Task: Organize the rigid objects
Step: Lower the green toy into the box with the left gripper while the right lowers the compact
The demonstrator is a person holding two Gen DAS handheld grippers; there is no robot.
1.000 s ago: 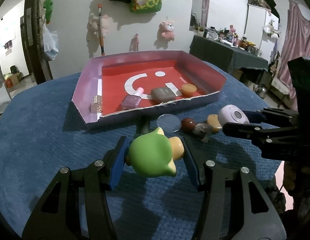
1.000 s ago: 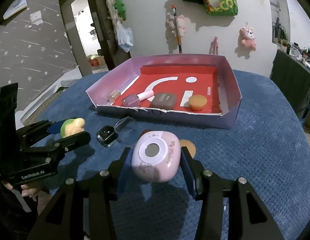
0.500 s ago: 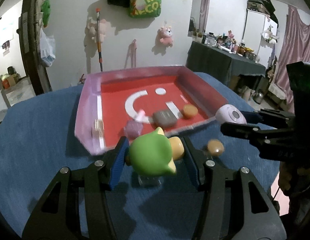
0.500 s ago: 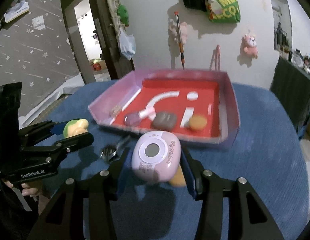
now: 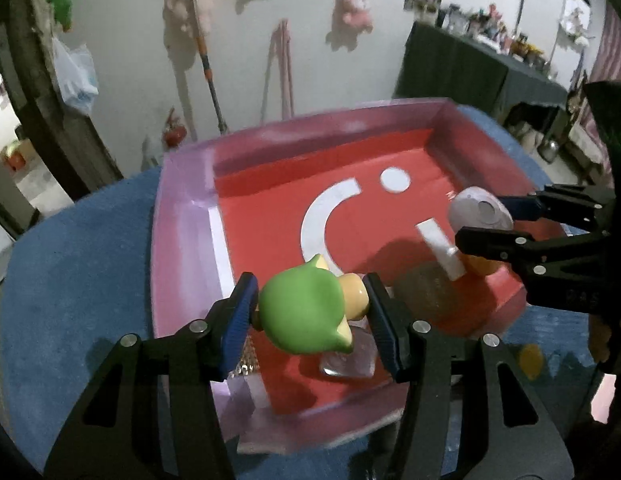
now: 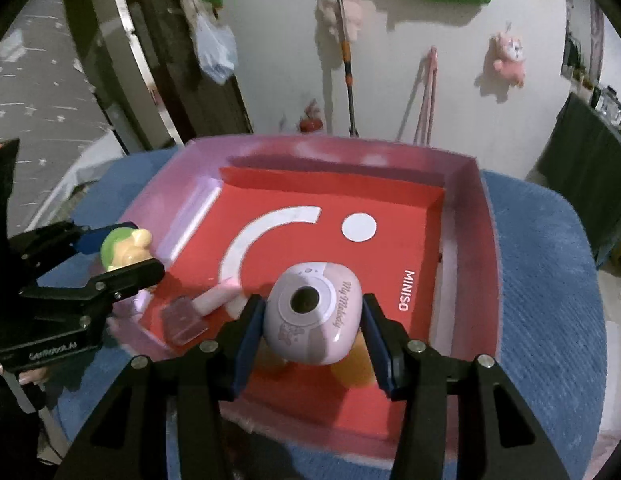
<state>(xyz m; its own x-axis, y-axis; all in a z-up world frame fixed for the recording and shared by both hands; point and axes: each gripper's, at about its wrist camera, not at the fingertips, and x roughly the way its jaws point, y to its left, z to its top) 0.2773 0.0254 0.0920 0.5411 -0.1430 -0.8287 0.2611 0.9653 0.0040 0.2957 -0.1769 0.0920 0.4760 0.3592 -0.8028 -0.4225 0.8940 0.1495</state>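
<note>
My left gripper [image 5: 310, 312] is shut on a green and tan toy figure [image 5: 306, 312] and holds it over the near left part of the pink box with a red floor [image 5: 182, 216]. My right gripper [image 6: 310, 320] is shut on a pink toy camera [image 6: 310, 320] and holds it over the box's [image 6: 466, 240] near middle. In the left wrist view the toy camera [image 5: 480, 212] hangs at the box's right side. In the right wrist view the toy figure [image 6: 124, 248] hangs over the box's left wall. A nail polish bottle [image 6: 206, 304] lies on the red floor.
The box sits on a round table with a blue cloth [image 6: 550, 280]. In the box lie a brownish case [image 5: 426, 288], an orange round piece [image 5: 482, 266] and a small glittery block [image 5: 246, 356]. A small orange piece [image 5: 530, 356] lies on the cloth at right.
Both grippers have risen and moved forward from above the cloth to above the box, each still holding its toy. The loose items in front of the box have dropped out of view.
</note>
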